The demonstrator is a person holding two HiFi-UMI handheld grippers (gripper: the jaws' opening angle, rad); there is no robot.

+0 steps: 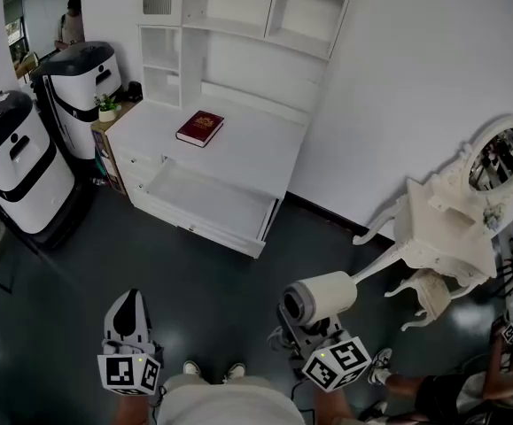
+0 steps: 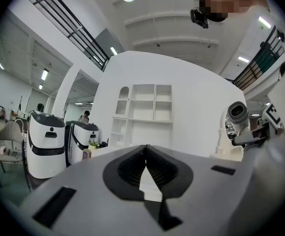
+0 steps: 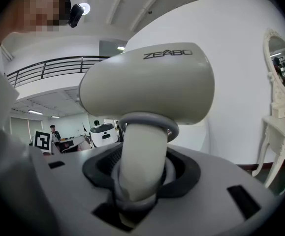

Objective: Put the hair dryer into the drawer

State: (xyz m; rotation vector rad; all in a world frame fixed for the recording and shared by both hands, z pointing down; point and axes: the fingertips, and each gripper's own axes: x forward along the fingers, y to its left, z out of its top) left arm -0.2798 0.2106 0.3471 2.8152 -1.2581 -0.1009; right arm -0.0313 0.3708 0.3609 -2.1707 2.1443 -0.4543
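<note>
Roughly halfway, judging by the layout. Far left, two white mobile robots (image 1: 17, 162) stand on the floor, not involved. Next over, the drawer (image 1: 212, 200) is already pulled out from the front edge of the white worktop (image 1: 265, 144) and looks empty; a red book (image 1: 200, 128) lies about mid-worktop, behind the drawer and clear of it. Left tool (image 1: 130, 312) is low in the head view and well short of the drawer. In its own view (image 2: 145, 151) the jaws are pressed together with nothing between them. Right tool (image 1: 314, 330) carries the hair dryer (image 1: 322, 297). In its own view (image 3: 140, 181) the jaws stand part-spread and pinch the dryer's handle, with the barrel (image 3: 147, 87) sitting above them, so the grip looks firm. The dryer is over bare floor, well apart from the drawer, to its right and nearer the person. A white dressing table (image 1: 442, 228) with a mirror stands at far right. Done: drawer open, dryer in hand. Left: carry it across to the drawer, lower it inside, let go.
</note>
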